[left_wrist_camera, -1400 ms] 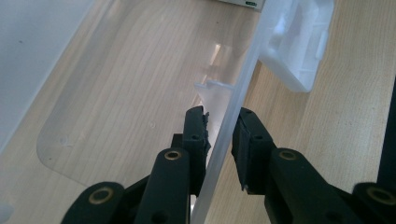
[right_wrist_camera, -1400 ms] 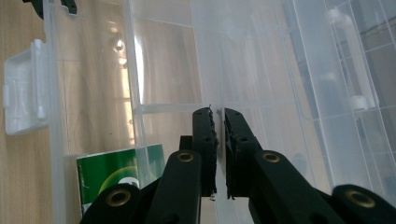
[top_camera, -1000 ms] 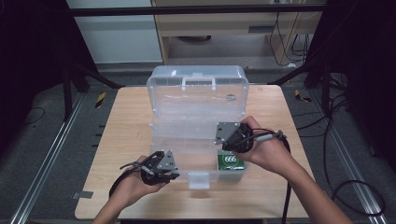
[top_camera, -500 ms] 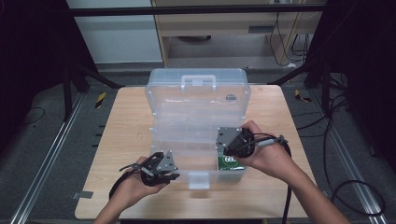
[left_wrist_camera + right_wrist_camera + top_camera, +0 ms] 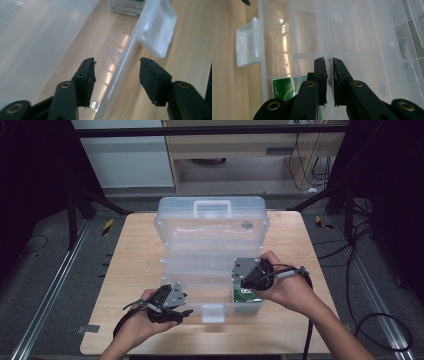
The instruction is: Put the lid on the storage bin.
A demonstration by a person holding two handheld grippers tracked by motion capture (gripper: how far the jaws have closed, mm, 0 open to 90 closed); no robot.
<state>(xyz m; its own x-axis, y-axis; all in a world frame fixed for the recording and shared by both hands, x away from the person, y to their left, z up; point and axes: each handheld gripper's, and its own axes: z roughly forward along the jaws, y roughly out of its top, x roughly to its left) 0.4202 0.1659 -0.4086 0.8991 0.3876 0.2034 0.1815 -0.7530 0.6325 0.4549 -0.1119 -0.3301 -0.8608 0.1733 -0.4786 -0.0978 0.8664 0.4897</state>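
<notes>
Wooden table (image 5: pixel 130 270) carrying open clear plastic box (image 5: pixel 210 245) at centre; box sitting directly on tabletop.

My left gripper (image 5: pixel 117 71) has just been opening its jaws, which now stand apart astride the front wall (image 5: pixel 120 72) of the clear plastic box (image 5: pixel 212 227), pads off it.

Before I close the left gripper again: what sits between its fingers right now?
In the left gripper view, the clear box's front wall runs between the left gripper's fingers. They have just opened and stand clear of it.
</notes>
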